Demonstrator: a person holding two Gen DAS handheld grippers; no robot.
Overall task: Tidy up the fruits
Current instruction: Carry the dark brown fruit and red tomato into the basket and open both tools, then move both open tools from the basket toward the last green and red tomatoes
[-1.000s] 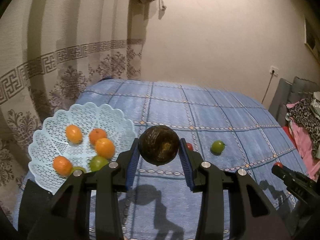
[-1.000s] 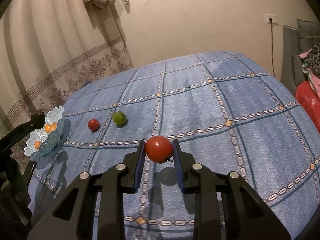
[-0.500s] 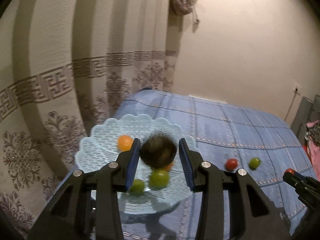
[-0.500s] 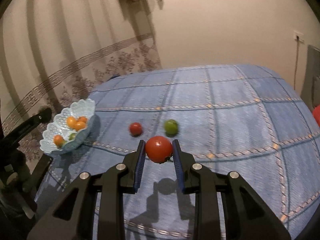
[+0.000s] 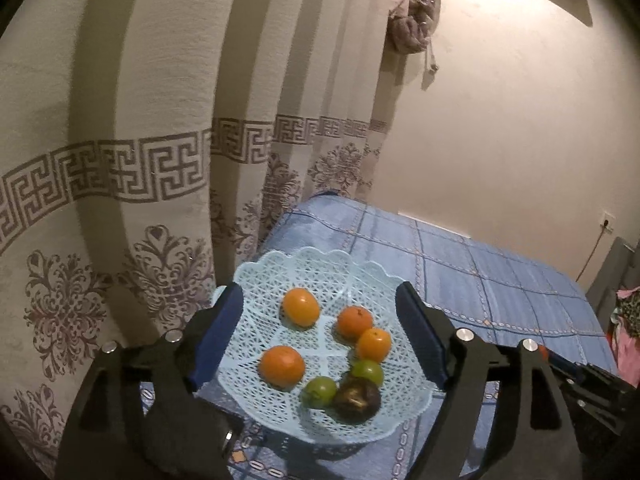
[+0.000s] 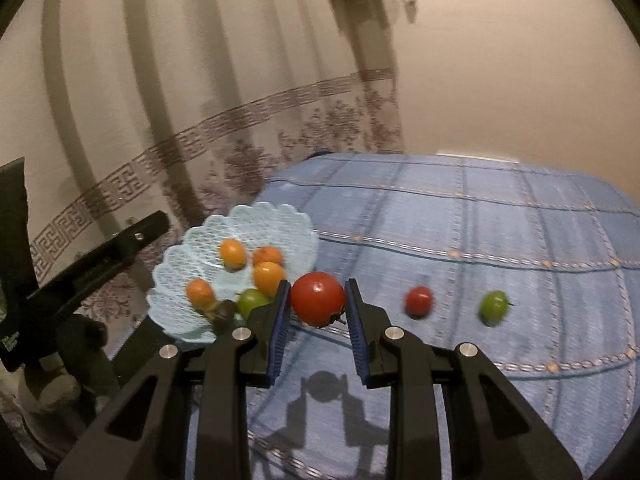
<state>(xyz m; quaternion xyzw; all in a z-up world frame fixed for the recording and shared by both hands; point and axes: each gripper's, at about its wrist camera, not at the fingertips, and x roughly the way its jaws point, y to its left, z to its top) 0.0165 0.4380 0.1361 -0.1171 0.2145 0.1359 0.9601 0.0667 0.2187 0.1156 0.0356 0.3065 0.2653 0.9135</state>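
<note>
Your left gripper (image 5: 320, 336) hangs over the basket (image 5: 280, 268) with its jaws spread wide and nothing between them; the dark fruit (image 5: 357, 399) lies in the basket below, touching a green fruit (image 5: 319, 391). Your right gripper (image 6: 316, 322) clamps a tomato (image 6: 317, 298), basket just left of its jaws, a small tomato (image 6: 419, 300) to their right.

Counted across both views: one basket (image 5: 288, 264), at lower centre of the left wrist view, holding four oranges (image 5: 301, 307), two green fruits (image 5: 319, 391) and one dark fruit (image 5: 357, 399), seven pieces in all. In the right wrist view there are two tomatoes: one (image 6: 317, 298) at centre between the blue pads, one (image 6: 419, 300) on the blue cloth to its right. One more green fruit (image 6: 493, 306) lies further right.
</note>
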